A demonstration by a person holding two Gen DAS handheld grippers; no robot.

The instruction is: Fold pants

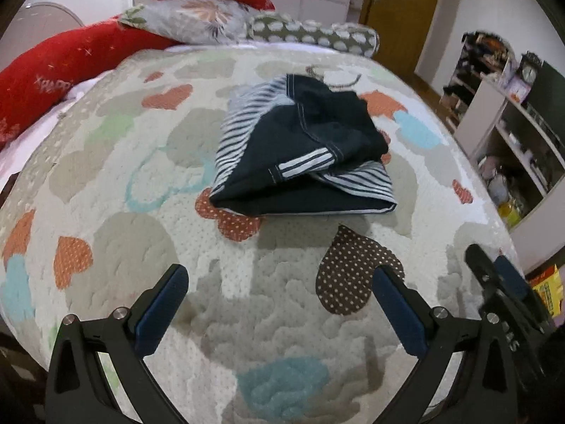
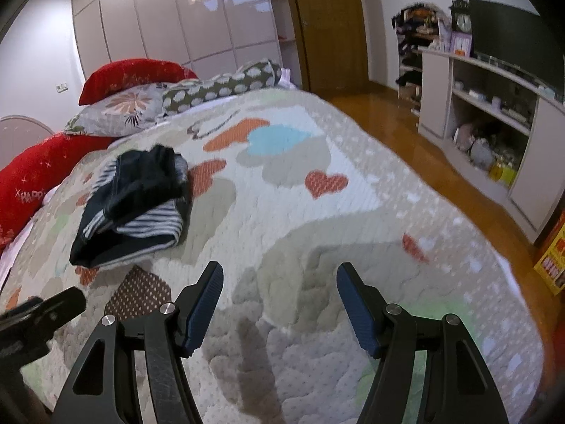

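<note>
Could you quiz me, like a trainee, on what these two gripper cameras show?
1. True or false: the left gripper holds the folded pants.
2. What lies under the pants: A quilt, B floor, C shelf?
3. Fill in: the right gripper stands ____ with nothing between its fingers.

Key: 1 false; 2 A; 3 open.

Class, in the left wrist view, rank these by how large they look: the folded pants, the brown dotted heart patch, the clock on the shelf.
1. folded pants
2. brown dotted heart patch, though it lies nearer the camera, which flatters it
3. clock, far off
</note>
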